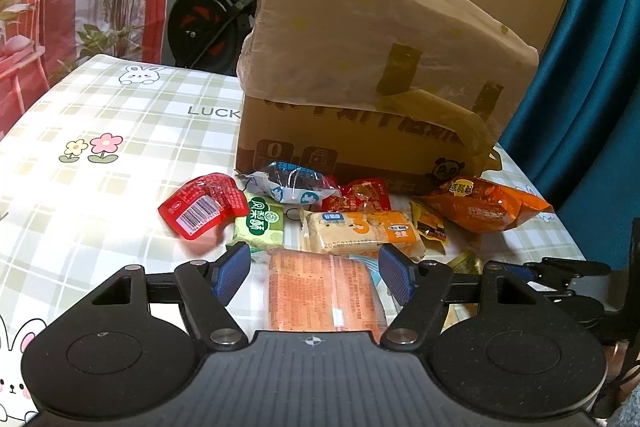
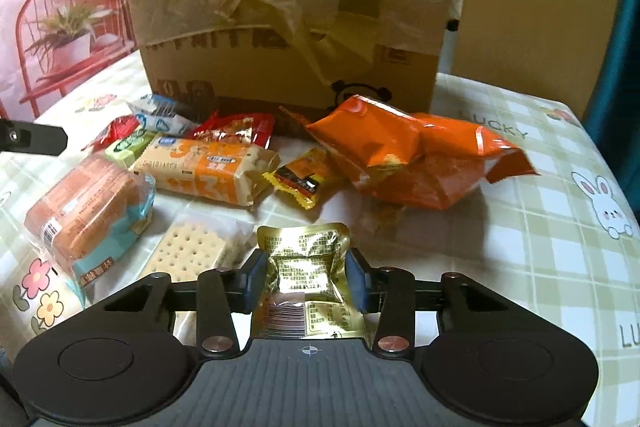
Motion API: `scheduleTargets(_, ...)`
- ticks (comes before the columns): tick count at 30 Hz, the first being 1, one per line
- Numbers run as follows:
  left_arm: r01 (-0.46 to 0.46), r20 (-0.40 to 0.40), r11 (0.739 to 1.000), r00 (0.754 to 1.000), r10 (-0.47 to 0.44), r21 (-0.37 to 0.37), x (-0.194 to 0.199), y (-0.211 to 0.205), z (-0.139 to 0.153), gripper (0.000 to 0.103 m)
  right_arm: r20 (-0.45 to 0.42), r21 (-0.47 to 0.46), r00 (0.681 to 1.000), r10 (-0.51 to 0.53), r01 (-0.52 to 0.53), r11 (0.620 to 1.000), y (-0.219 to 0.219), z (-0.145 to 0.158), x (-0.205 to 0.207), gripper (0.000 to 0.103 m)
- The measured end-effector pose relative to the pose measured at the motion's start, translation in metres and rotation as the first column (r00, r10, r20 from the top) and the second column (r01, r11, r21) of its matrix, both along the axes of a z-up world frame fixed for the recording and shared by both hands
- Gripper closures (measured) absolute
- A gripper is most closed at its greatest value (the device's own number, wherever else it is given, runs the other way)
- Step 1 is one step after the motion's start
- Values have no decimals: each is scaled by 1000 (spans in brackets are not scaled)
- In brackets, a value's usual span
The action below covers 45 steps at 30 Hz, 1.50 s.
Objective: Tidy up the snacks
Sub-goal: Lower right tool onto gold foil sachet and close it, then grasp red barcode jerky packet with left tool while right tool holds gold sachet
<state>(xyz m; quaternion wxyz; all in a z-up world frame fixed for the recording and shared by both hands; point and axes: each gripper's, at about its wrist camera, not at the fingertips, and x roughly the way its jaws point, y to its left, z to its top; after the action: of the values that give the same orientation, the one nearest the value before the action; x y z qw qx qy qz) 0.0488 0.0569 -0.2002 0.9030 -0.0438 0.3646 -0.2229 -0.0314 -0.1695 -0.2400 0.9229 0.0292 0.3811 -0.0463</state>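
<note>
Several snack packs lie on the checked tablecloth in front of a cardboard box (image 1: 360, 147). My left gripper (image 1: 314, 269) is open, its blue pads either side of an orange biscuit pack (image 1: 320, 291) without gripping it. Beyond lie a red pack (image 1: 202, 209), a green pack (image 1: 260, 225), a cracker pack (image 1: 360, 233) and an orange bag (image 1: 484, 207). My right gripper (image 2: 306, 277) is shut on a gold foil pack (image 2: 304, 263). In the right wrist view the orange bag (image 2: 404, 151), cracker pack (image 2: 212, 167), orange biscuit pack (image 2: 88, 211) and a clear-wrapped cracker (image 2: 192, 255) lie ahead.
The box (image 2: 288, 27) has a taped, plastic-wrapped top and stands at the table's back. A small yellow-black sachet (image 2: 304, 179) lies mid-pile. A blue chair (image 1: 592, 67) stands right of the table. An exercise bike (image 1: 212, 11) stands behind. Bare tablecloth (image 1: 100, 131) lies to the left.
</note>
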Motion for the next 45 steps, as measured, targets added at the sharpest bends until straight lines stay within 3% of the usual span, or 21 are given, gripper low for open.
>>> scheduleTargets(7, -11, 9, 1000, 1000, 12, -1, 4, 4, 2, 31, 61, 32, 998, -6, 4, 999, -2, 19, -4, 64)
scheduleTargets(15, -59, 140, 997, 989, 52, 48, 52, 35, 25, 31, 67, 134, 997, -48, 39, 990, -11, 21, 0, 64)
scheduleTargets(25, -63, 5, 998, 998, 63, 24, 133, 48, -19, 38, 67, 143, 995, -71, 60, 988, -1, 25, 9, 64)
scheduleTargets(31, 28, -47, 999, 999, -28, 17, 140, 41, -41, 37, 51, 137, 996, -70, 63, 989, 2, 23, 15, 64)
scheduleTargets(37, 39, -87, 999, 995, -42, -32, 130, 53, -46, 36, 41, 135, 997, -65, 58, 989, 2, 20, 15, 64)
scheduleTargets(42, 95, -68, 995, 993, -92, 30, 108, 50, -51, 35, 37, 135, 997, -61, 56, 989, 2, 17, 16, 64)
scheduleTargets(45, 81, -36, 995, 996, -79, 60, 105, 49, -49, 34, 35, 134, 998, -54, 49, 990, 6, 16, 16, 64)
